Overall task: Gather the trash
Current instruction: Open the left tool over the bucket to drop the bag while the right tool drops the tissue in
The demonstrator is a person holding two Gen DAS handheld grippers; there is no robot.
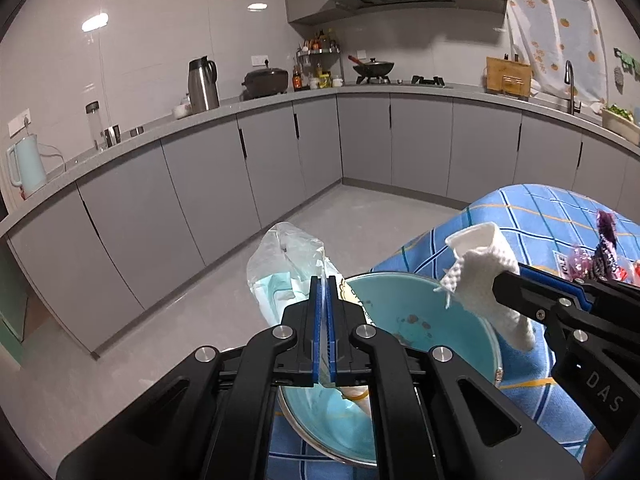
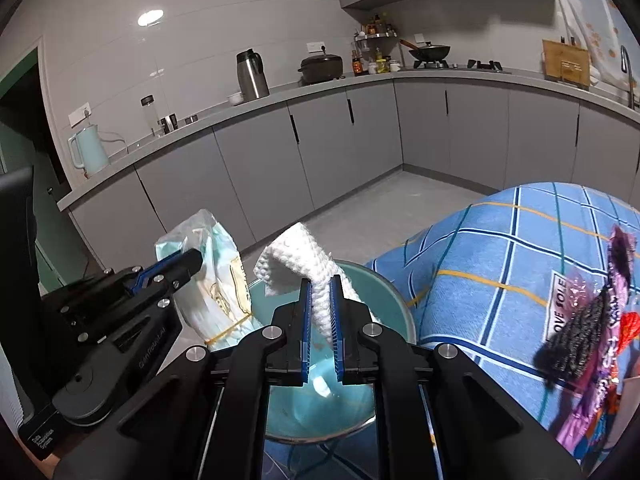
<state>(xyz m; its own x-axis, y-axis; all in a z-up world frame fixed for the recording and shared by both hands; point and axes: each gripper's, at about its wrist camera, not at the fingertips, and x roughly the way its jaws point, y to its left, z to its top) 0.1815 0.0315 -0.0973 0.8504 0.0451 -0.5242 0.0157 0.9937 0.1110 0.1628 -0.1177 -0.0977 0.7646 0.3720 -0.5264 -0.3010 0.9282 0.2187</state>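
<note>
Mid-task: left tool (image 1: 324, 280) grips plastic wrapper (image 1: 286, 264), right tool (image 2: 320, 280) grips paper towel (image 2: 308, 268), both over teal bowl (image 1: 460, 320); candy wrappers (image 2: 592, 320) beside bowl left to collect.

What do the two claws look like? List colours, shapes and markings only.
Both are alike: the left claw and the right claw have matte black angular linkage arms, round silver pivot bolts and flat fingers lined with ribbed blue pads. White lettering "DAS" marks the right claw's body. No cables, sleeves or hands show.
</note>
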